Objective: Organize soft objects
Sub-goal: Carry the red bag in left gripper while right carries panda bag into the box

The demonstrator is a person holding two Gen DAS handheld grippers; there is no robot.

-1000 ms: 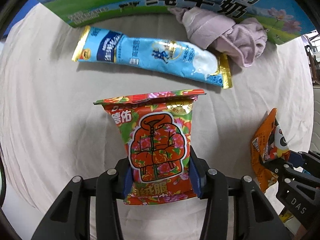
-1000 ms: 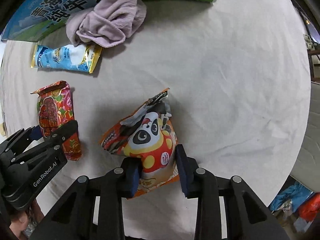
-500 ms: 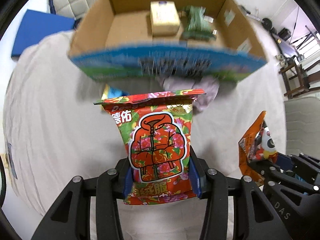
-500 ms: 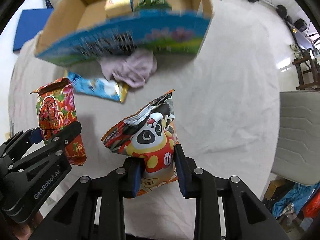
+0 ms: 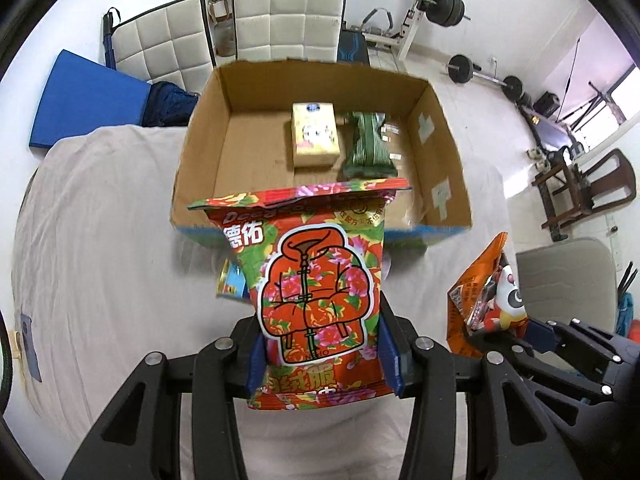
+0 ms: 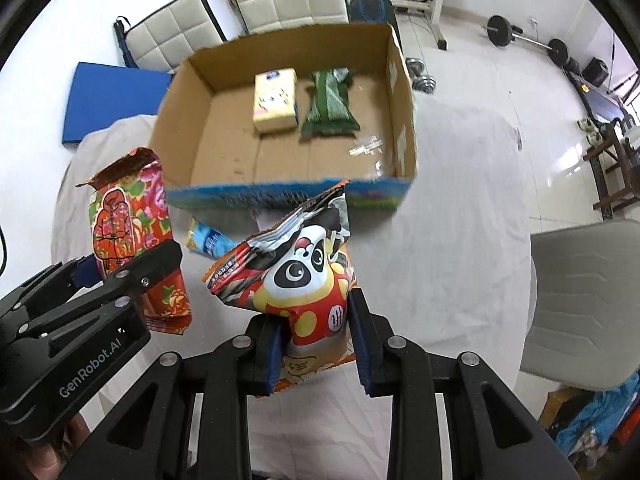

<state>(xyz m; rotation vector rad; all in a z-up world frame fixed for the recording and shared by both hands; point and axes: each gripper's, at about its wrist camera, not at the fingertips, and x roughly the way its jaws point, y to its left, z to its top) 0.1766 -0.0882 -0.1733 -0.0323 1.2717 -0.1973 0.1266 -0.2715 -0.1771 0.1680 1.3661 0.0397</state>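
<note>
My left gripper (image 5: 322,354) is shut on a red floral snack bag (image 5: 316,280) and holds it upright, high above the table, just in front of an open cardboard box (image 5: 200,152). My right gripper (image 6: 314,344) is shut on an orange panda snack bag (image 6: 308,268), also raised near the box's (image 6: 180,120) front wall. The floral bag also shows in the right wrist view (image 6: 128,232), and the panda bag in the left wrist view (image 5: 486,300). A blue packet (image 6: 206,238) lies on the cloth below.
Inside the box lie a yellow pack (image 5: 314,136) and a green packet (image 5: 368,146). A white cloth (image 5: 100,240) covers the table. White chairs (image 5: 288,12), a blue mat (image 5: 88,96) and gym weights (image 5: 444,4) stand behind; a grey chair (image 6: 584,300) stands at right.
Both grippers have risen and tilted up with their bags. The view went from the tabletop to looking into the open box. The pink cloth is out of sight.
</note>
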